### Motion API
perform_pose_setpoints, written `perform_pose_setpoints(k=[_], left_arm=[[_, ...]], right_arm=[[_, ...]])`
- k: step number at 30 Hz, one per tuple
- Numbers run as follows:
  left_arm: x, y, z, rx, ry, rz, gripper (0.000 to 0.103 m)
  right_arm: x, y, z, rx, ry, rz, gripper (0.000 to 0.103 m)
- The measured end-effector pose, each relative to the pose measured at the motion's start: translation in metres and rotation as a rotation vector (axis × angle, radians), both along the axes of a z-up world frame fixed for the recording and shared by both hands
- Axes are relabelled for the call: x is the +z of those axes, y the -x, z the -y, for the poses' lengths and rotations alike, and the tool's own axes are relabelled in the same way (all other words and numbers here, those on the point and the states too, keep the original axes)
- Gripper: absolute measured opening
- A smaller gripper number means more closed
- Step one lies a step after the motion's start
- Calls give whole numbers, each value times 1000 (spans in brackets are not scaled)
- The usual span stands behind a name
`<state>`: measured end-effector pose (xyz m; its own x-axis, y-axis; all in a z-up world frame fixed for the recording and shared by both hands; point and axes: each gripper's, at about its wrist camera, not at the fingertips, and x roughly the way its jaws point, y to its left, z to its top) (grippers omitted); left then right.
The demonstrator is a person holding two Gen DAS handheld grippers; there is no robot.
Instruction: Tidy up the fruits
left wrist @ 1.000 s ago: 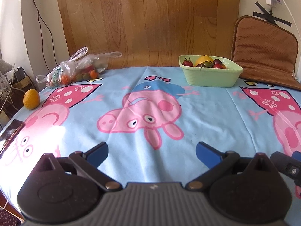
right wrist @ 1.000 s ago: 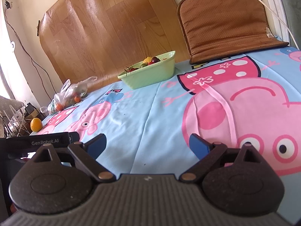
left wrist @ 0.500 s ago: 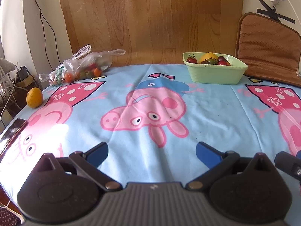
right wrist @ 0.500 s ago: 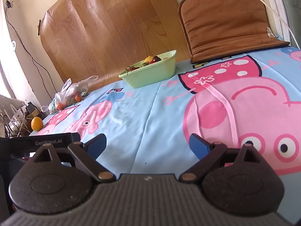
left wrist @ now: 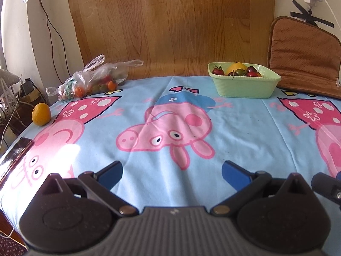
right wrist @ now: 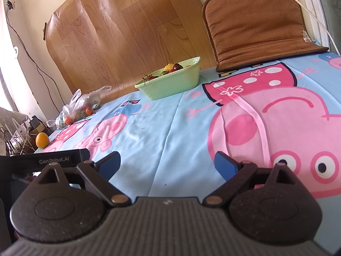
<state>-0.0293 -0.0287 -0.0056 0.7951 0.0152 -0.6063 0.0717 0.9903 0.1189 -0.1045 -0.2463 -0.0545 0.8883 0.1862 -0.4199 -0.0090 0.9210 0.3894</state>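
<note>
Ribbed green bowl [left wrist: 245, 86] holds glossy tomatoes [left wrist: 218, 70]; crinkled plastic bag [left wrist: 93, 77] apart.

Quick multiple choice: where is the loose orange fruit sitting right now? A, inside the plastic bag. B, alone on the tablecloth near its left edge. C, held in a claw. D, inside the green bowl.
B: the orange fruit sits alone on the tablecloth near its left edge, apart from the plastic bag and far from the green bowl.

One green bowl [left wrist: 245, 87], one plastic bag [left wrist: 96, 79], one loose orange [left wrist: 41, 114], one cushion [left wrist: 304, 57].
</note>
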Motion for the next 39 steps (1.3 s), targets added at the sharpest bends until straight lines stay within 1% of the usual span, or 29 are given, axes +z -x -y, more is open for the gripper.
perform_pose_setpoints(k=[7, 12, 16, 19, 26, 39], left_arm=[[2, 1, 1, -1, -1, 11, 103], [1, 2, 2, -5, -17, 19, 103], [4, 6, 2, 5, -40, 57, 103], [5, 6, 4, 3, -48, 70, 103], [2, 6, 5, 0, -58, 63, 103], [-3, 0, 9, -18, -62, 17, 103]], right_arm=[[1, 0, 0, 11, 6, 4, 96], [1, -2, 1, 11, 1, -1, 96], [1, -2, -2, 23, 10, 1, 96], [1, -3, 0, 21, 8, -2, 96], [0, -4, 0, 22, 4, -4, 96], [-2, -5, 4, 21, -7, -1, 96]])
